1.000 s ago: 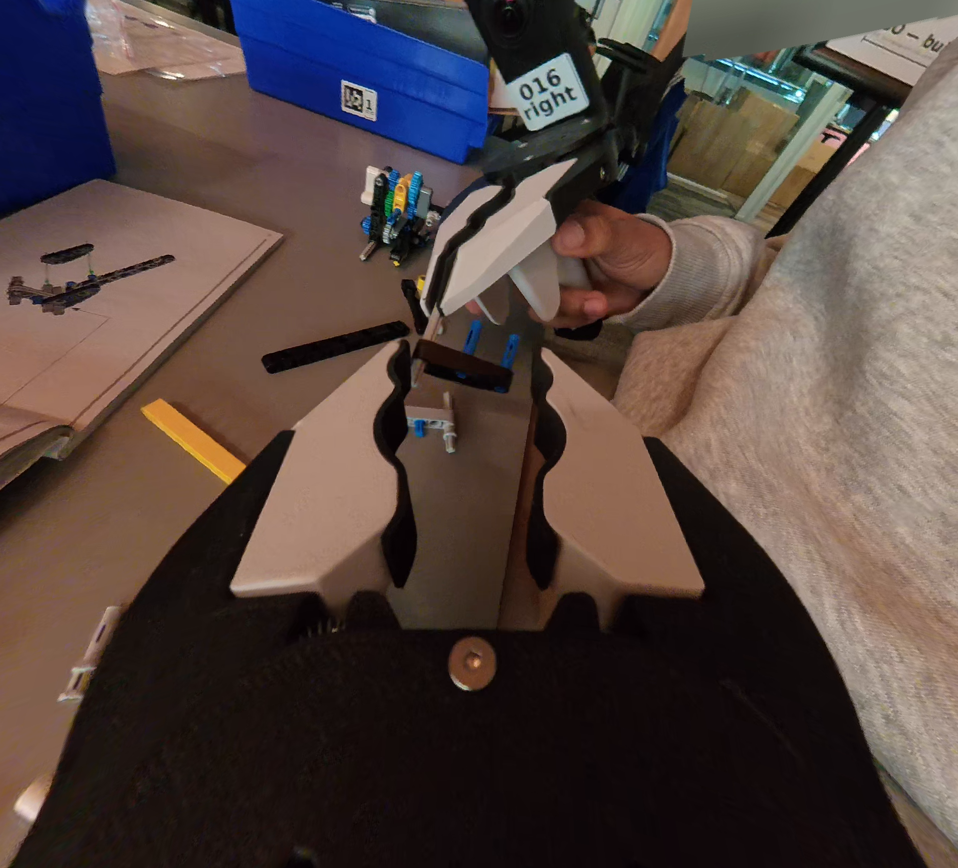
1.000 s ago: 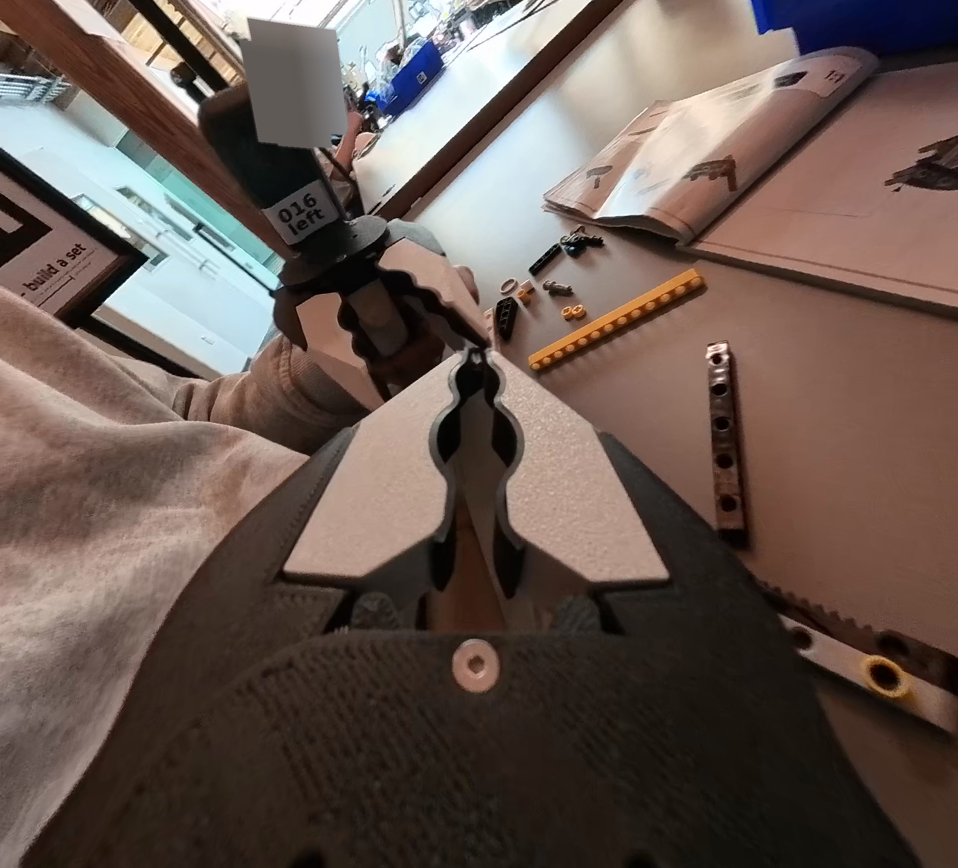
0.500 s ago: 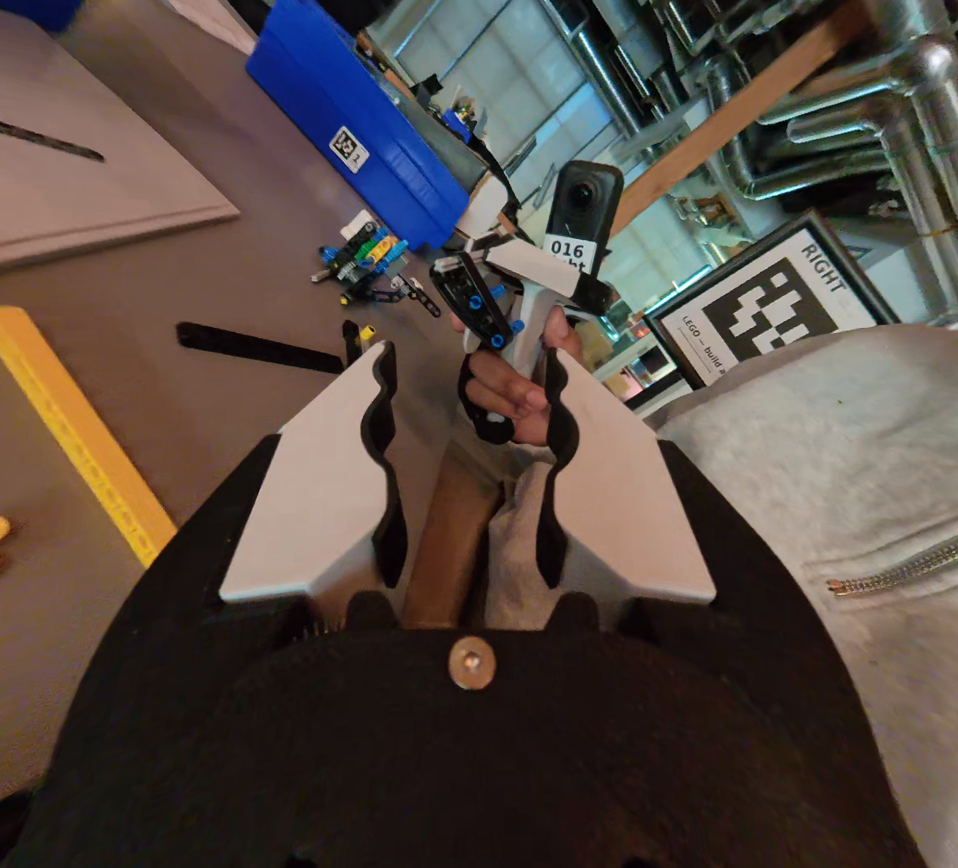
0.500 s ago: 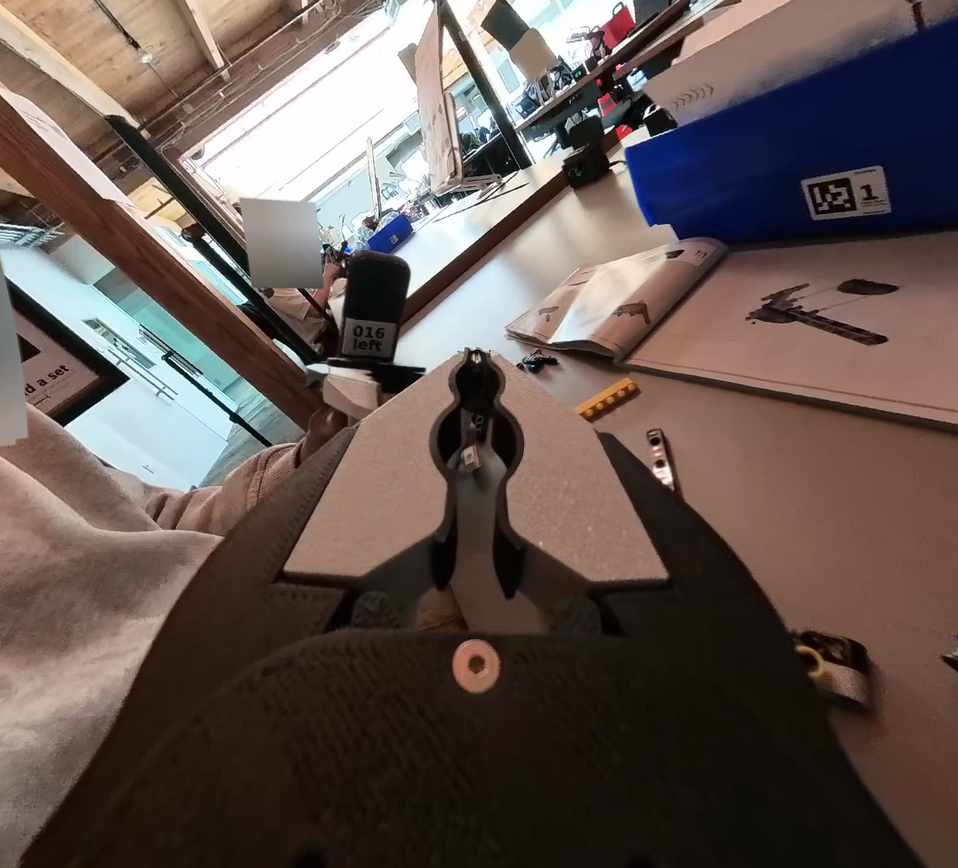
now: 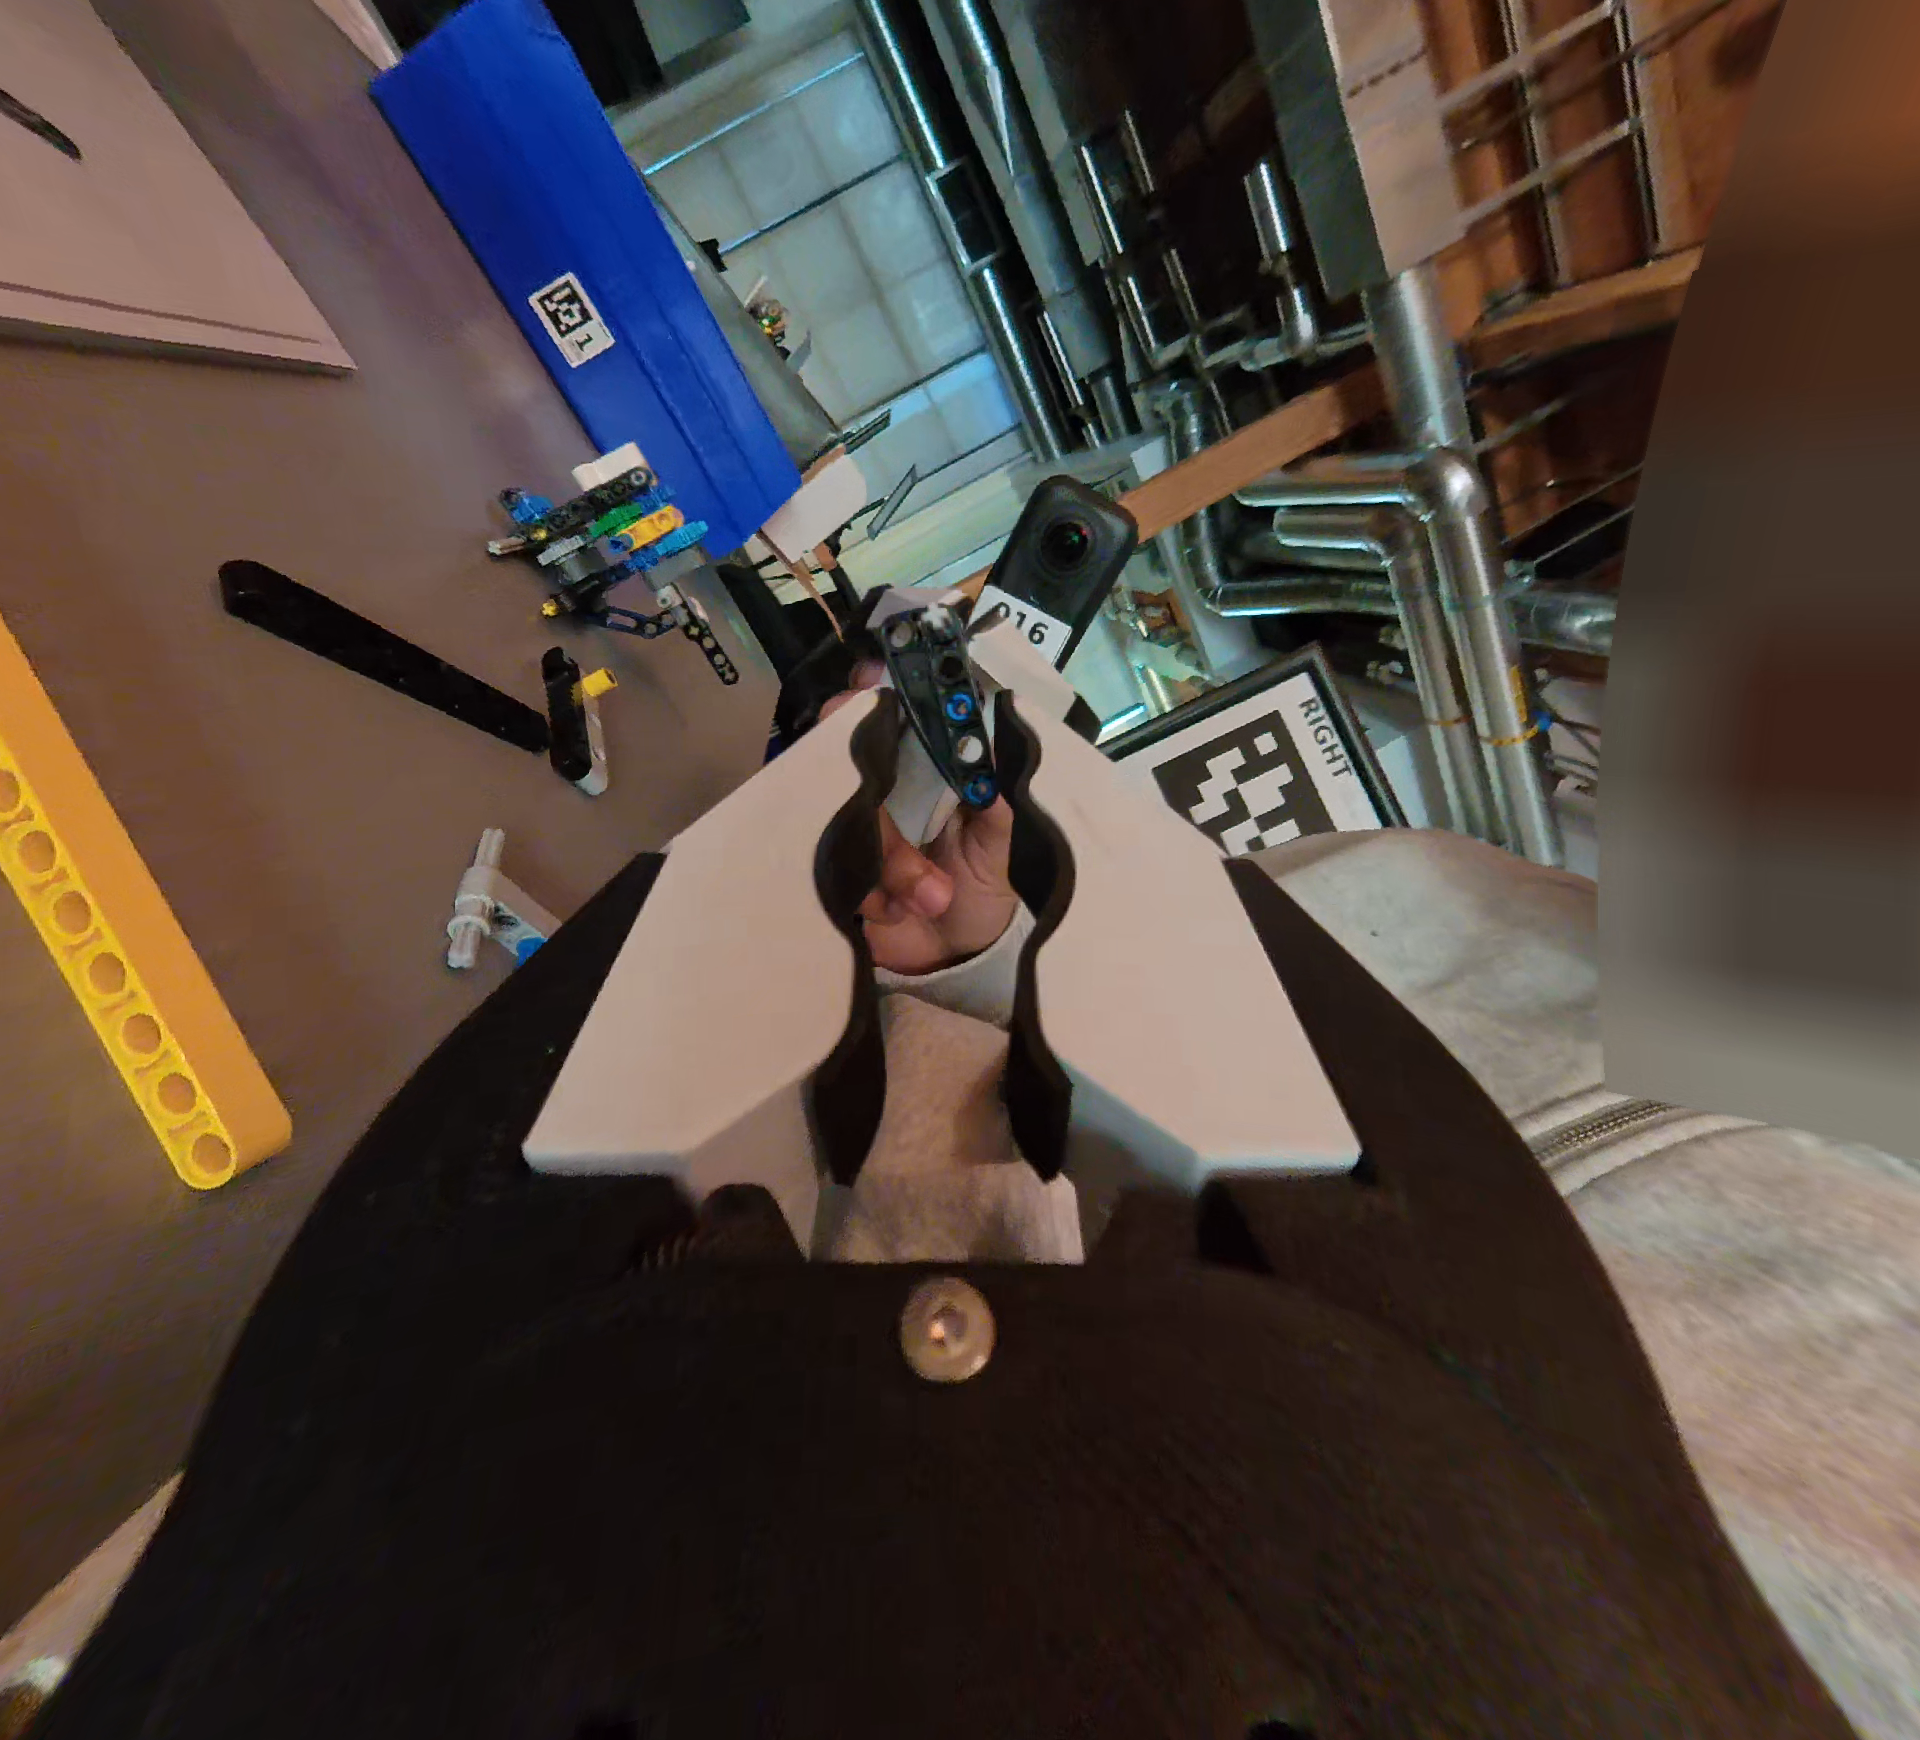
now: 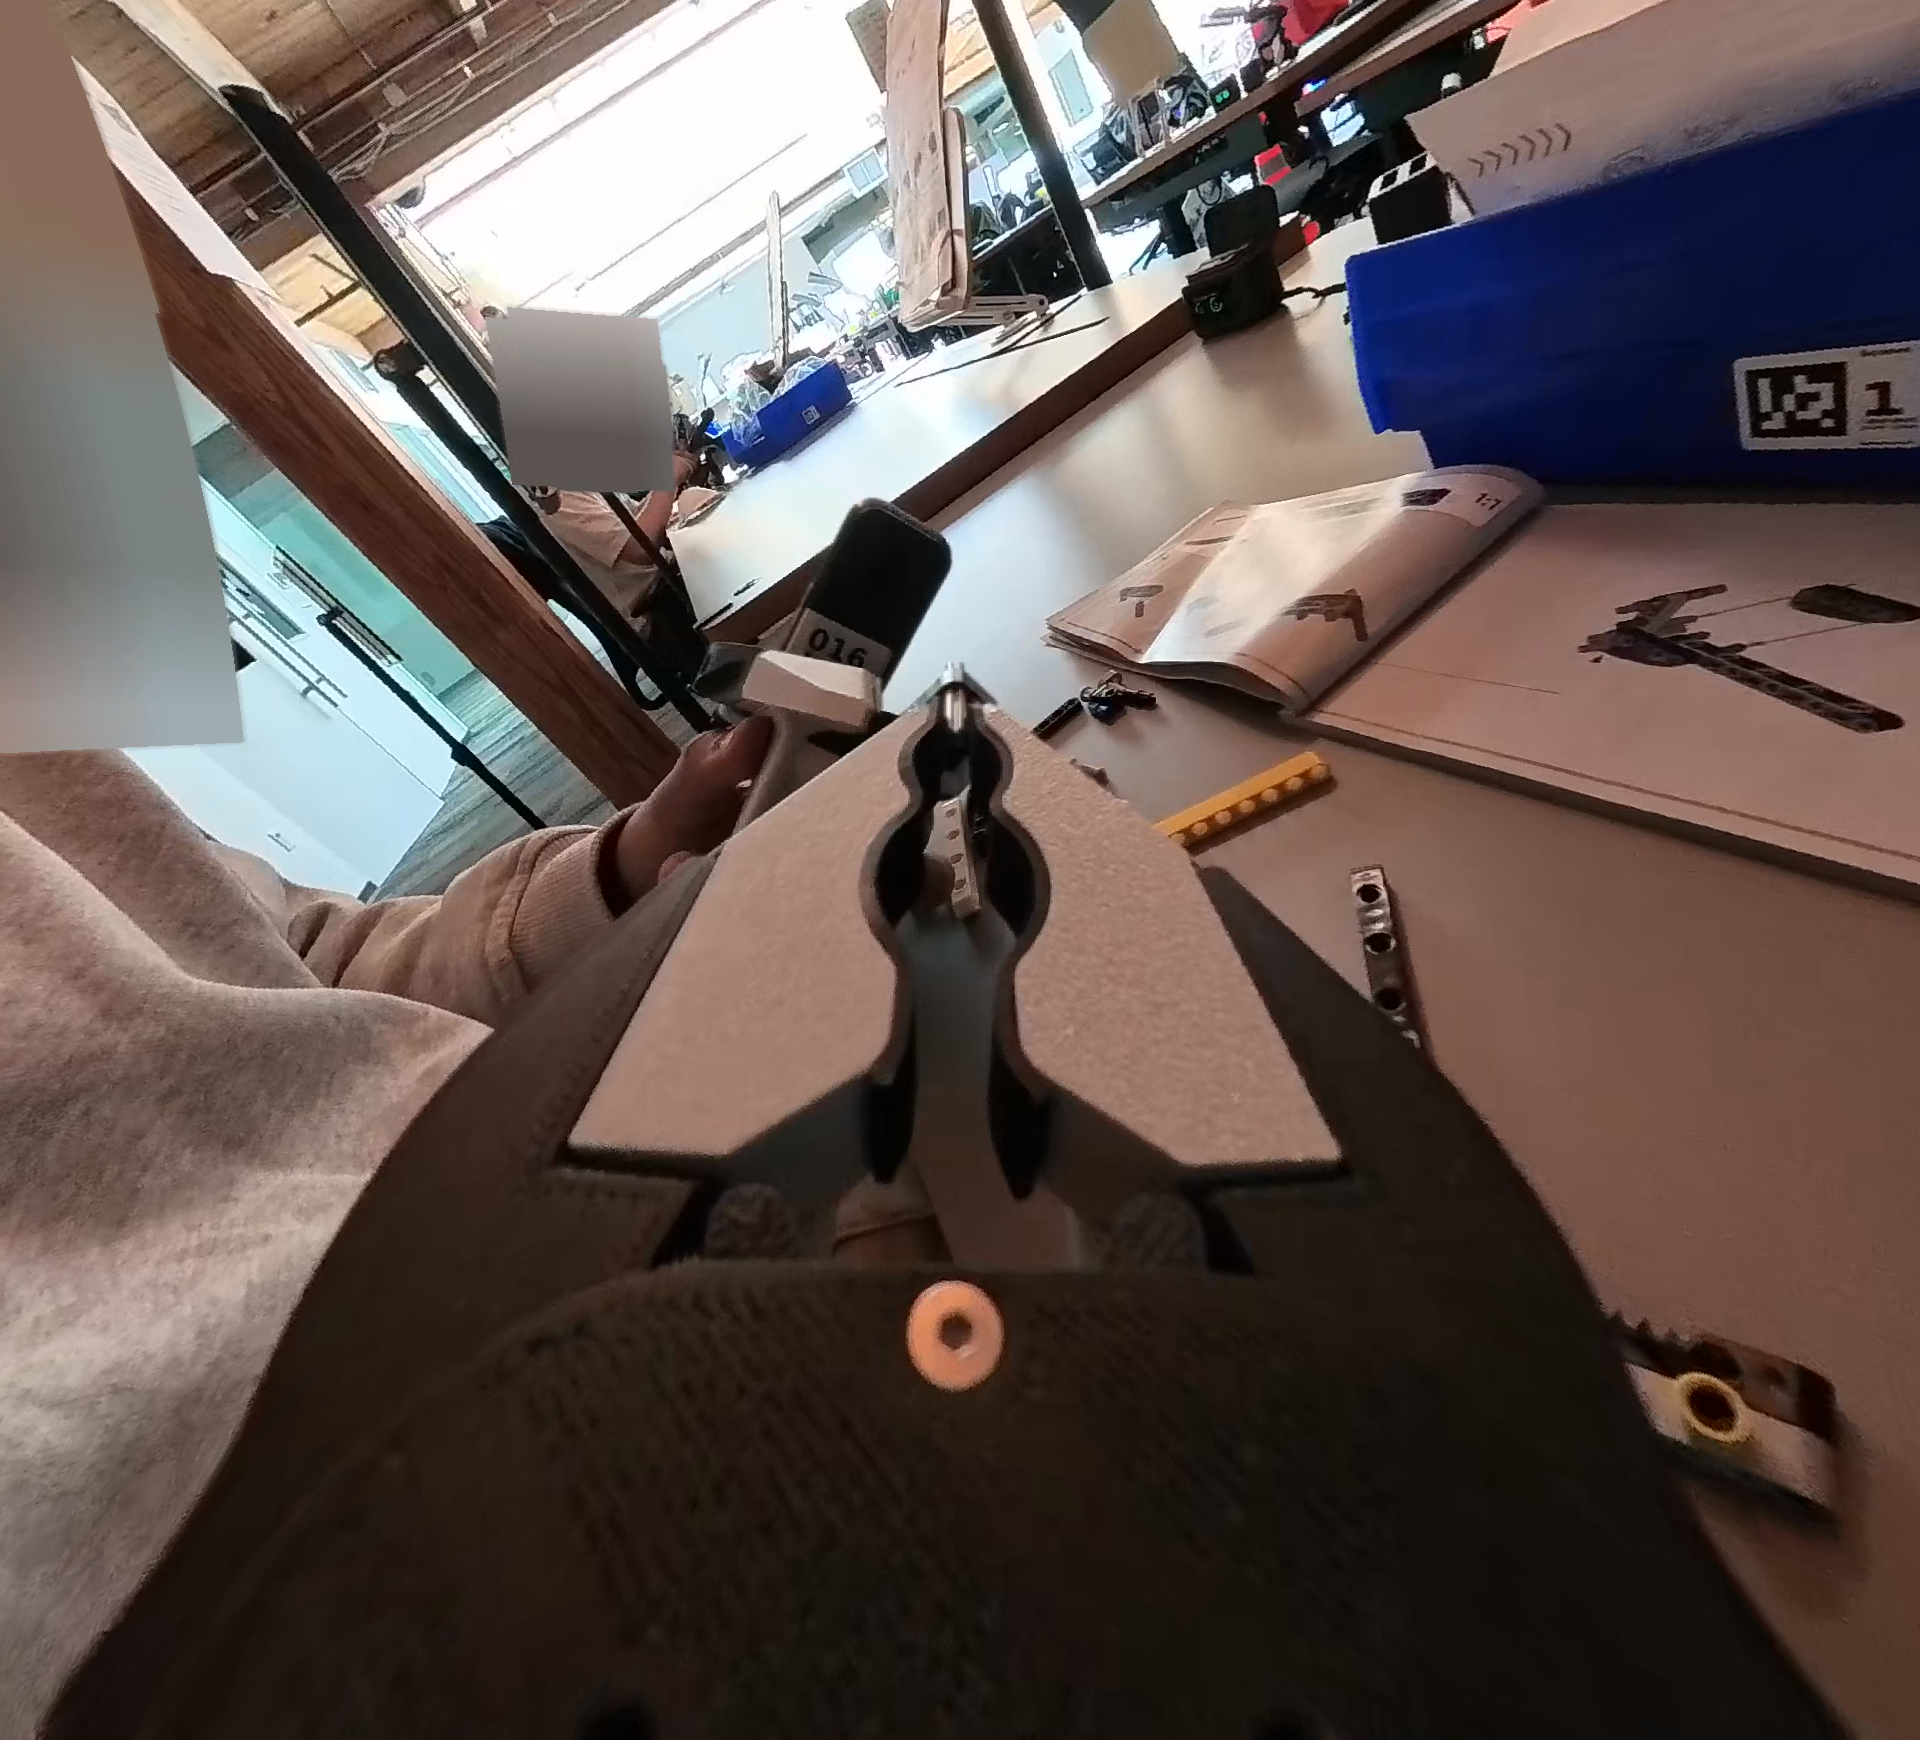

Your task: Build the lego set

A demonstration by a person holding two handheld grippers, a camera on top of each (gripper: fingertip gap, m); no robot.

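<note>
Now lifts the black holed plastic lego beam with blue pins (image 5: 938, 682) off the brown tabletop (image 5: 312, 817), clamped in the right gripper (image 6: 951, 703), leaves the small grey pin connector (image 5: 483, 895) below, narrows the empty, still-parted left gripper (image 5: 935, 716), likely for a mid-air regrip.

Left gripper (image 5: 940, 734) raised off bench, jaws apart, nothing between them.
Right gripper (image 5: 914, 641) beyond clamps black beam with blue pins (image 5: 948, 716); yellow beam (image 5: 104, 952) at bench's (image 5: 312, 807) left edge.

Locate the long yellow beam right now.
Left wrist view: the long yellow beam lies flat on the table at the left edge, left of the black beam. Right wrist view shows part of it beside the open manual.
</note>
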